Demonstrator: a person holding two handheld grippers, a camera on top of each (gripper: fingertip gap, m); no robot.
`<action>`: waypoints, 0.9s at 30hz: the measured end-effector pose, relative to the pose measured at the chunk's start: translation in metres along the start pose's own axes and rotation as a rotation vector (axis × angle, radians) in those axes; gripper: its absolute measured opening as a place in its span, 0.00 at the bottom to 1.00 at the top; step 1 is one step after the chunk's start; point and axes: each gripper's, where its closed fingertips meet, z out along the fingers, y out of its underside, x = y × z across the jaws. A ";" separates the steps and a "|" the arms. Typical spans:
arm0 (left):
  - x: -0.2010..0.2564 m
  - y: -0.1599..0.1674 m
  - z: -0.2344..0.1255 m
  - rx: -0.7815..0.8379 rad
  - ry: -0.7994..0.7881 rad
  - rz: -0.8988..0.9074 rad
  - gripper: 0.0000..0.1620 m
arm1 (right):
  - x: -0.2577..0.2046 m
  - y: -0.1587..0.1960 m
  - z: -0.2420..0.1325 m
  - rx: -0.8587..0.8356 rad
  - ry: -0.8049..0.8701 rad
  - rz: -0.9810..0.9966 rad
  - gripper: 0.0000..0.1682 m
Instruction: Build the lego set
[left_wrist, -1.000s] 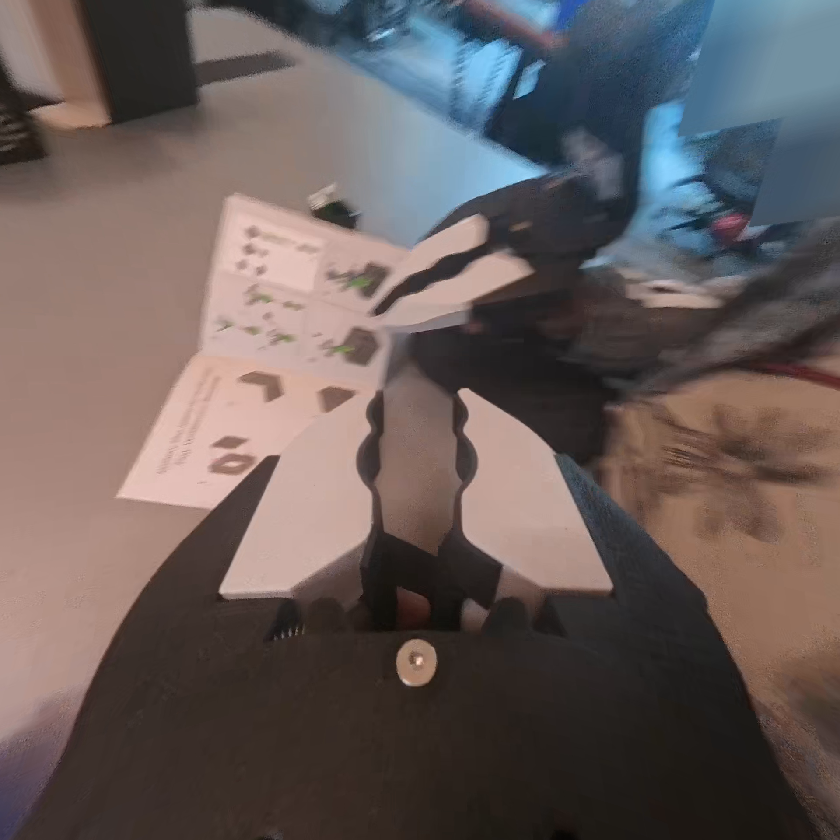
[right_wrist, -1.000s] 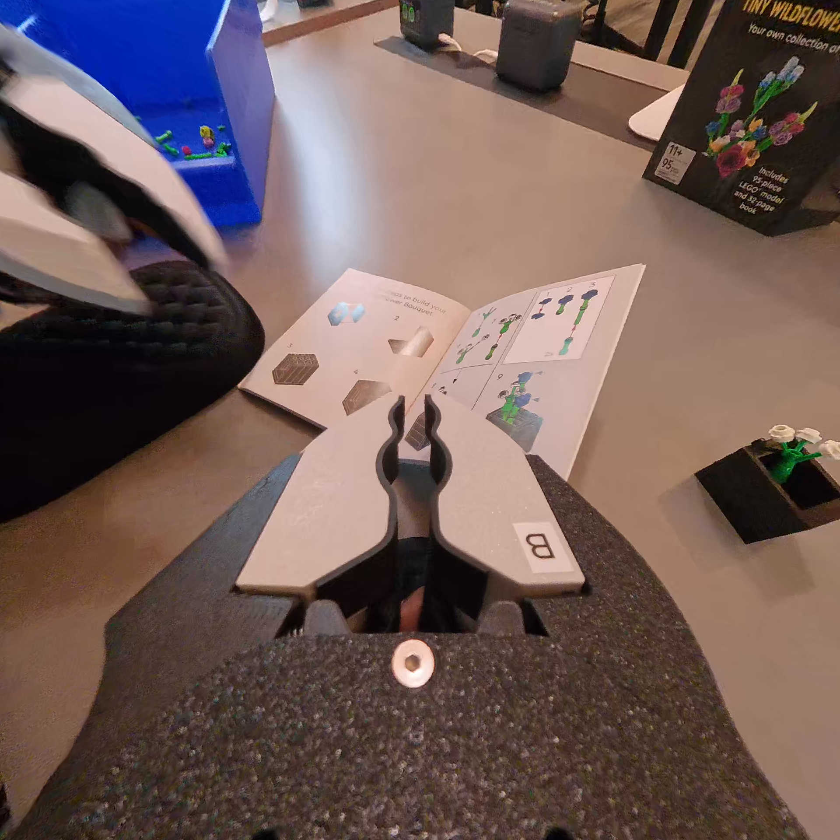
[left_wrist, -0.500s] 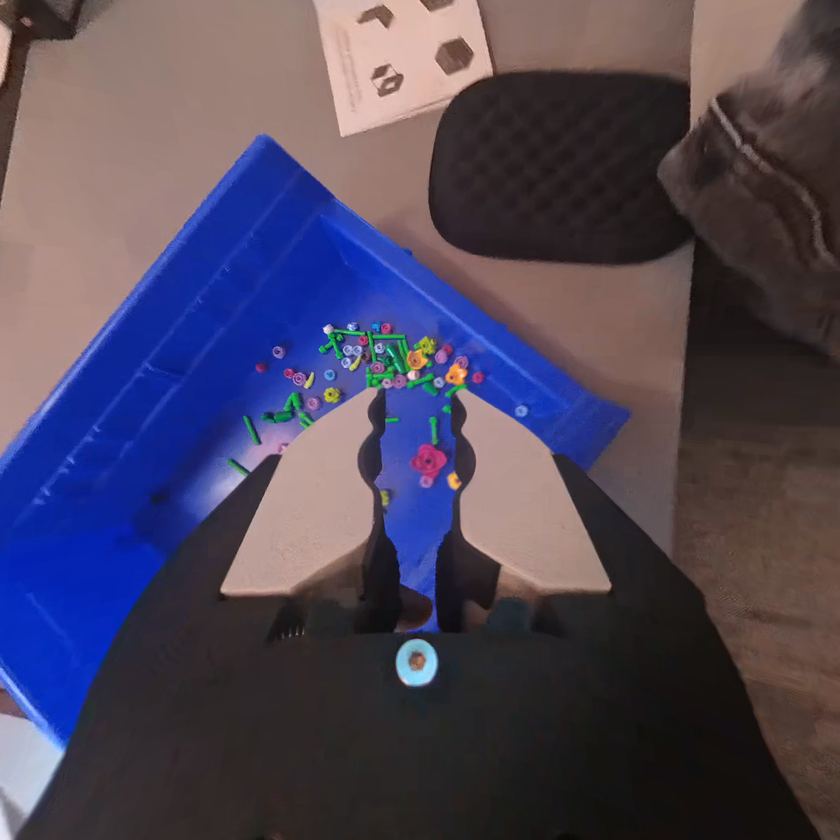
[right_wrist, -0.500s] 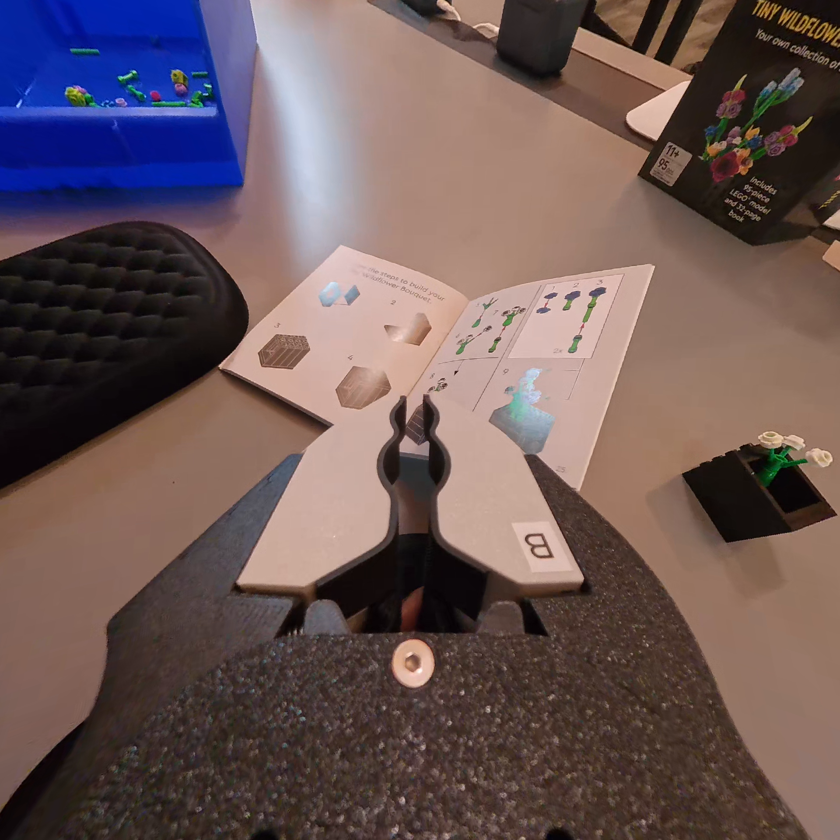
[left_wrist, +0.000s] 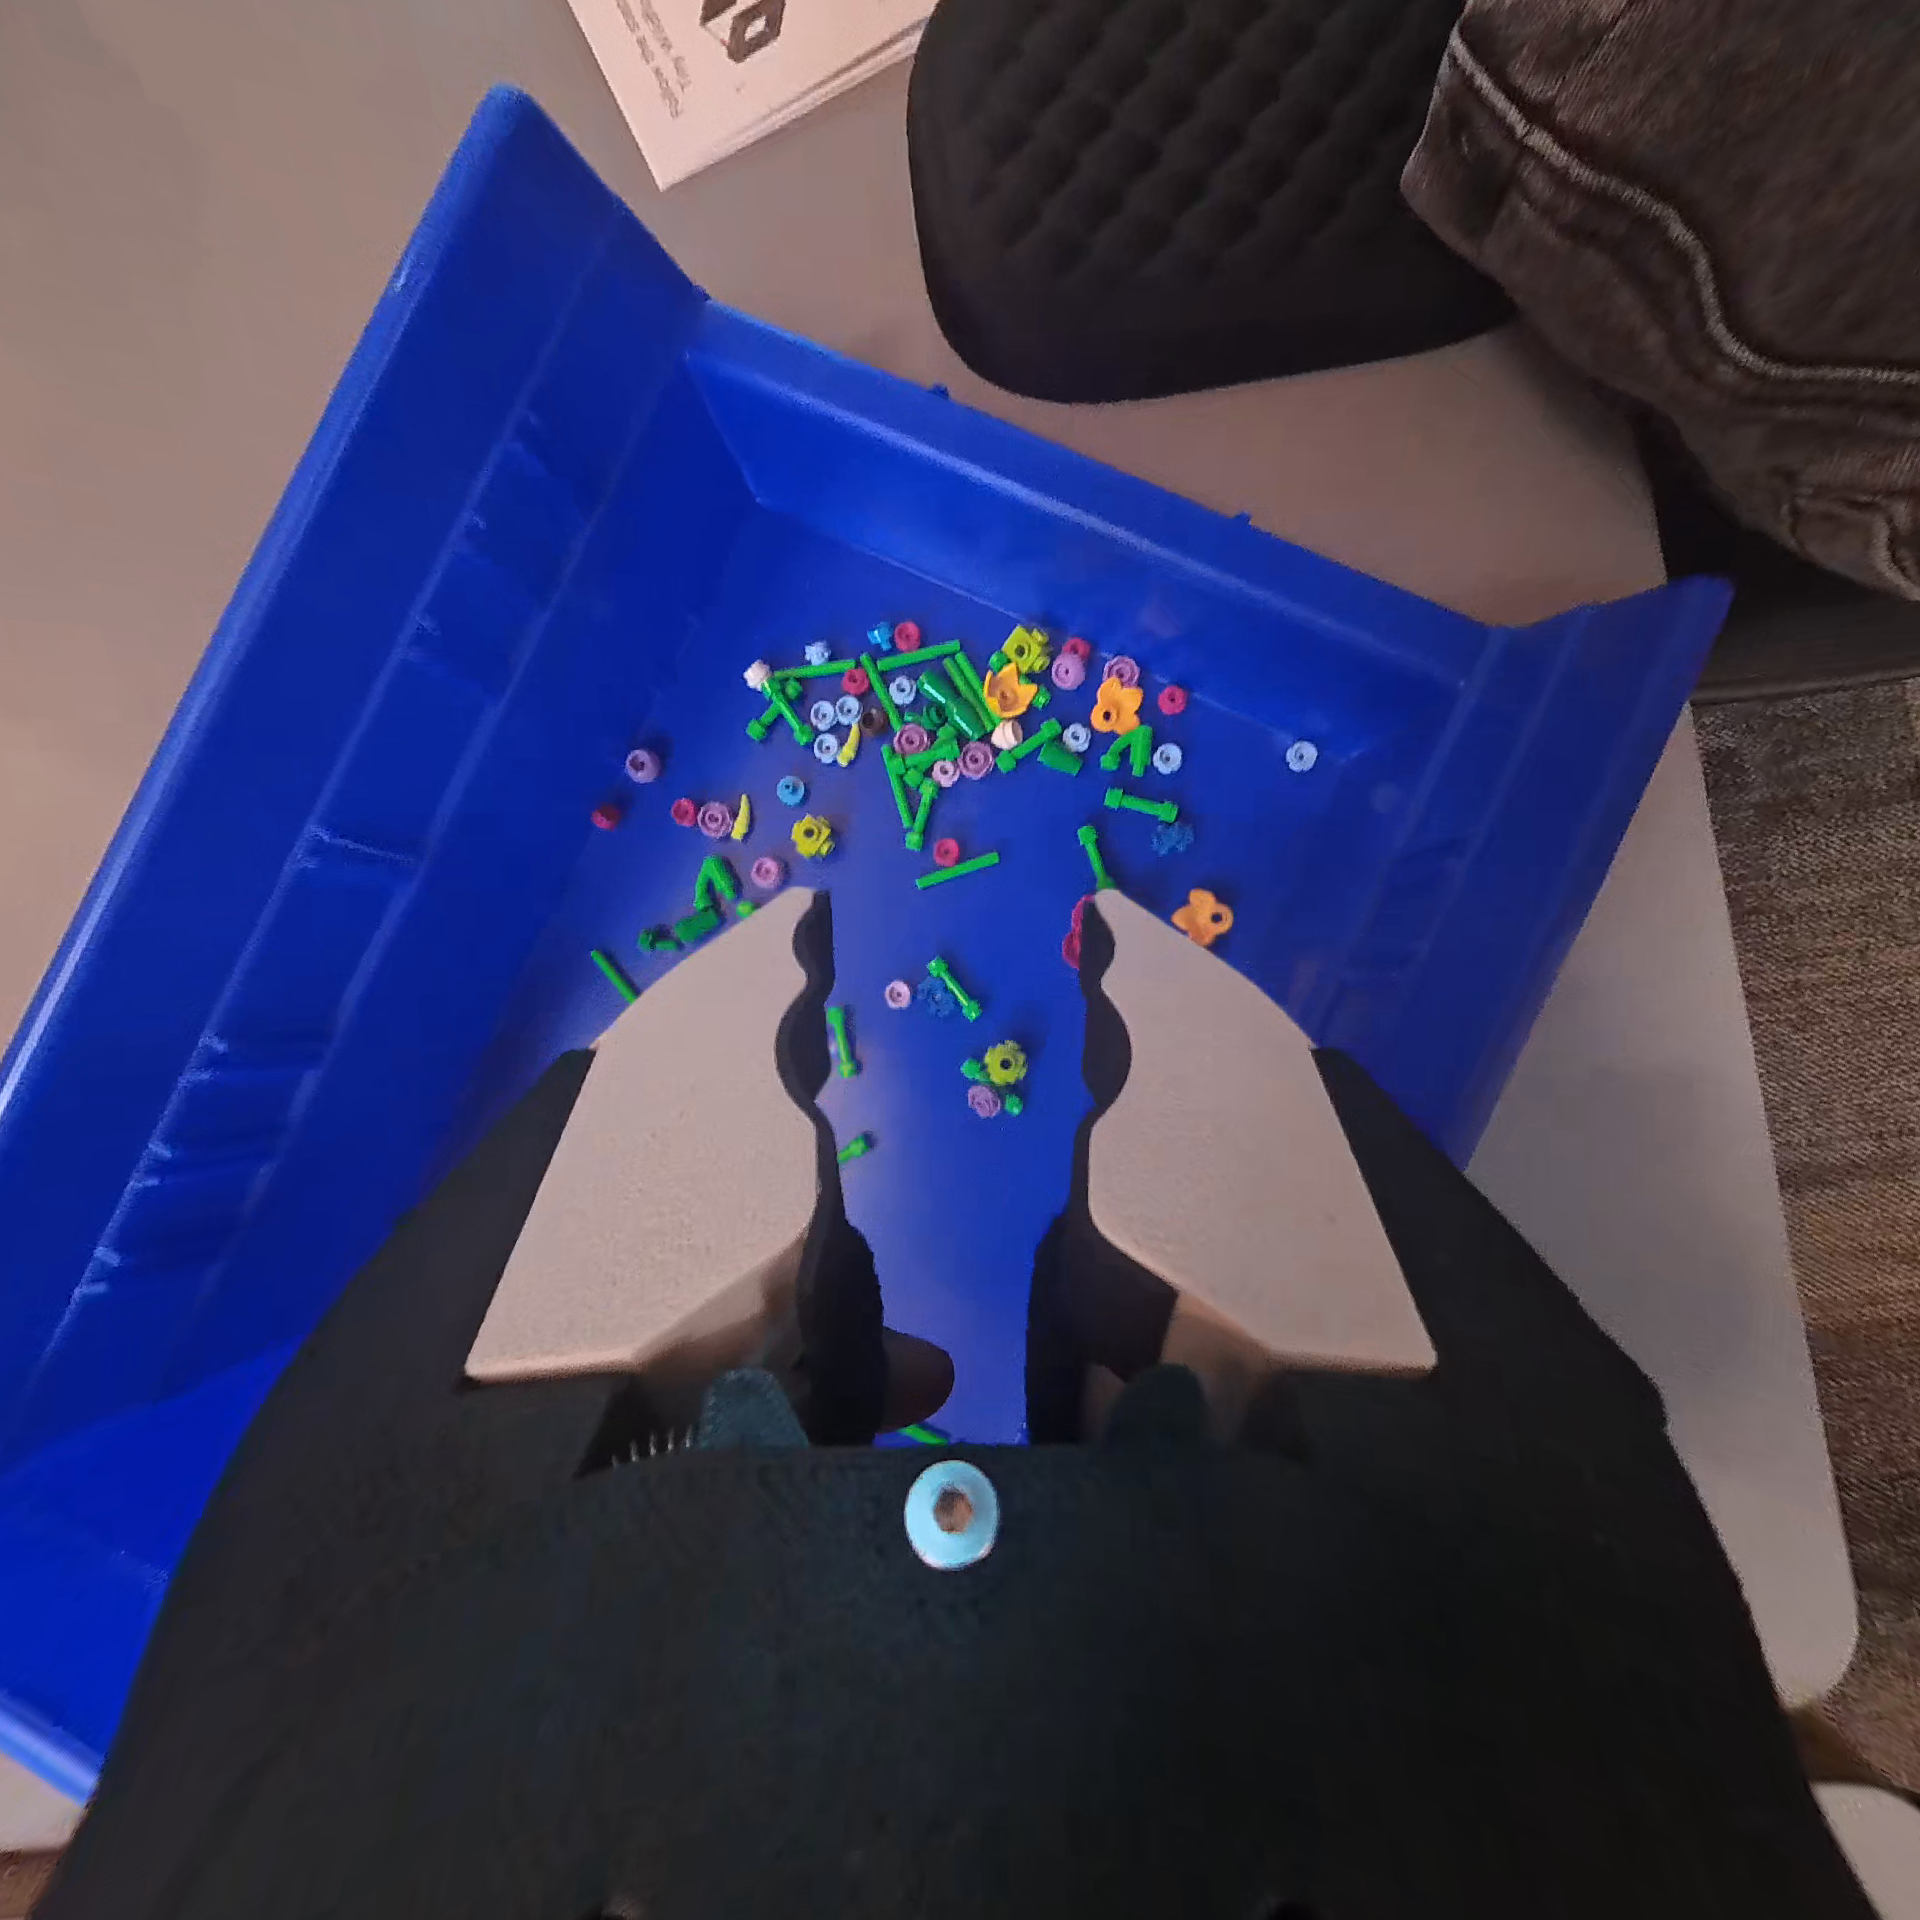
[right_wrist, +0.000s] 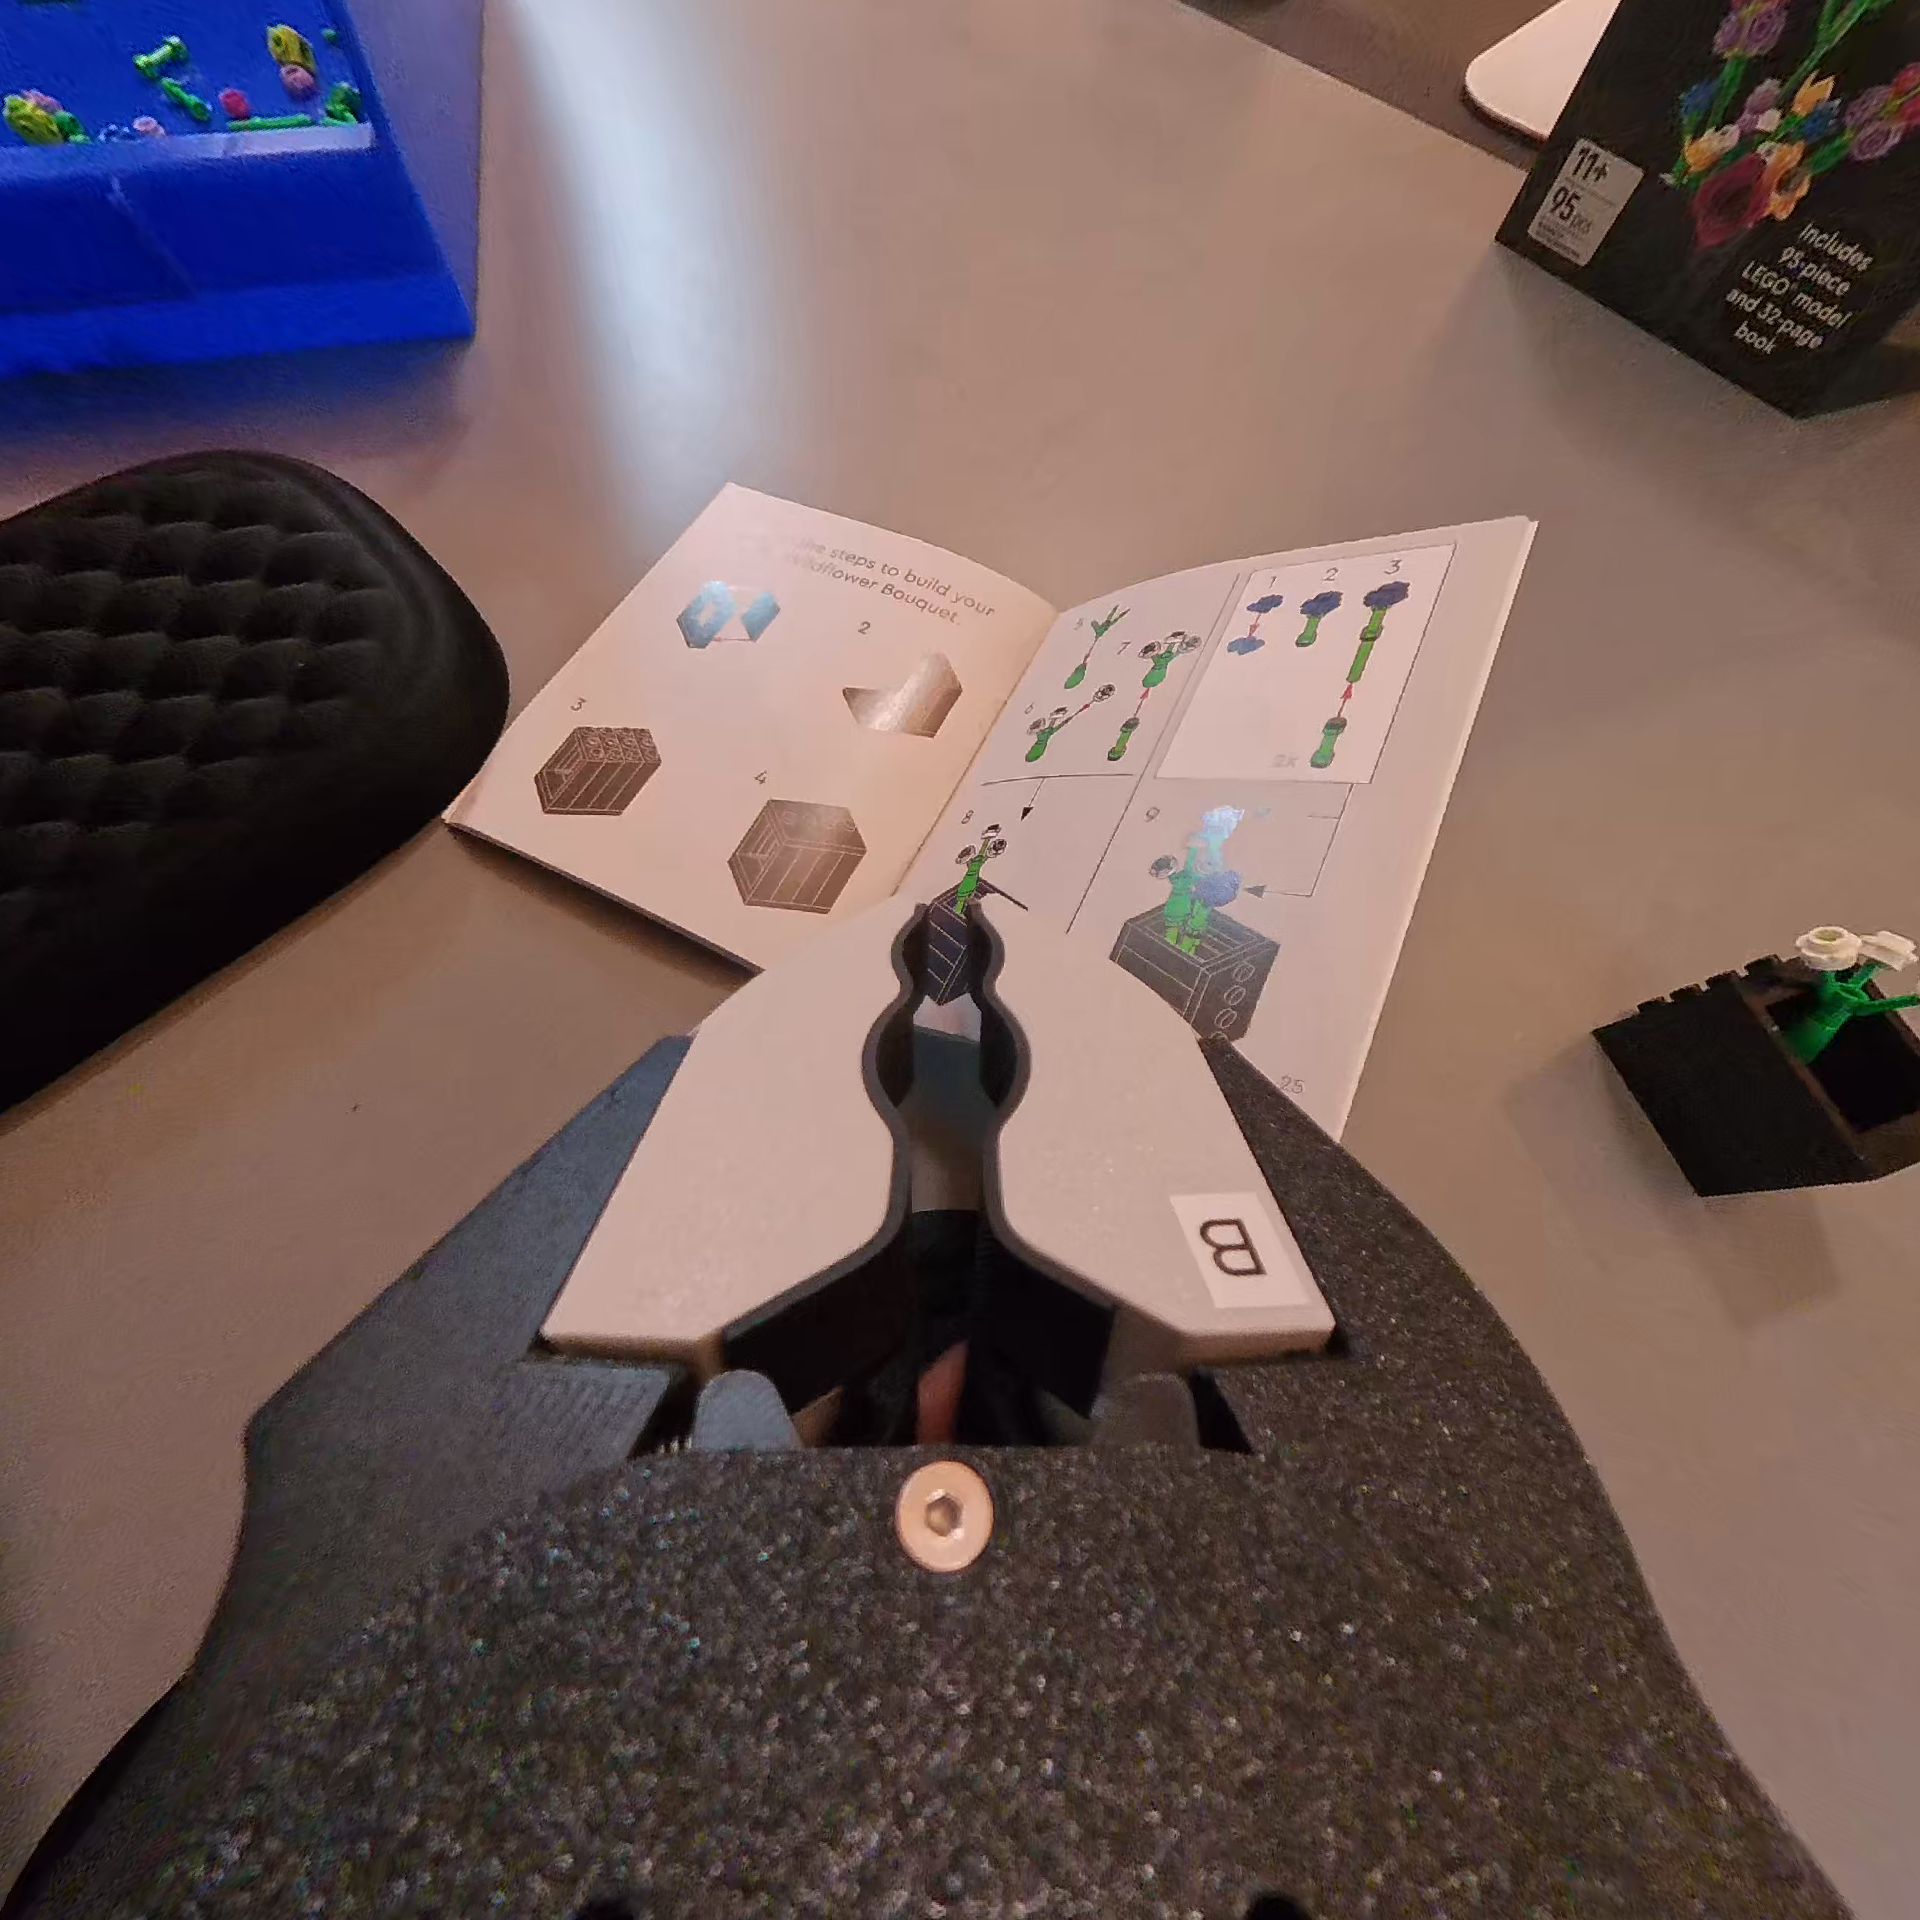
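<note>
My left gripper (left_wrist: 951, 909) is open and empty, held above the blue bin (left_wrist: 436, 644). Many small lego pieces (left_wrist: 935, 717) lie on the bin floor: green stems, pink, purple, yellow and orange flower parts. A green stem (left_wrist: 954, 987) and a yellow-green flower piece (left_wrist: 1003, 1062) lie between the open fingers. My right gripper (right_wrist: 948, 914) is shut and empty, low over the open instruction booklet (right_wrist: 935, 717). A black lego box with a green stem and white flowers (right_wrist: 1787, 1070) stands on the table at the right.
A black quilted pad (right_wrist: 197, 717) lies left of the booklet and also shows beyond the bin (left_wrist: 1153, 187). The black lego set carton (right_wrist: 1756, 187) stands at the far right. A person's grey sleeve (left_wrist: 1714, 229) is at the table edge. The bin also shows far left (right_wrist: 208, 260). Across from one pair of fingers to the other is roughly 40 cm. My left gripper is the nearer one to the green stem (left_wrist: 954, 987): about 7 cm, against 40 cm. The yellow-green flower piece (left_wrist: 1003, 1062) is closer to my left gripper, around 8 cm from its tips; the right tips are 40 cm off.
My left gripper has swung from the booklet to above the blue bin, dropped closer to the pieces, and its fingers have opened wider. My right gripper has stayed shut, nearing the booklet.
</note>
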 end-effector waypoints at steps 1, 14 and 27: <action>0.000 0.002 -0.002 -0.006 0.005 -0.007 0.28 | 0.000 0.000 0.000 -0.002 0.001 0.002 0.04; 0.050 -0.004 0.065 -0.386 0.216 -0.378 0.11 | 0.002 0.000 0.000 0.002 0.028 -0.010 0.04; 0.061 0.026 0.071 -0.594 0.192 -0.368 0.11 | 0.004 -0.009 -0.008 0.096 0.018 0.020 0.05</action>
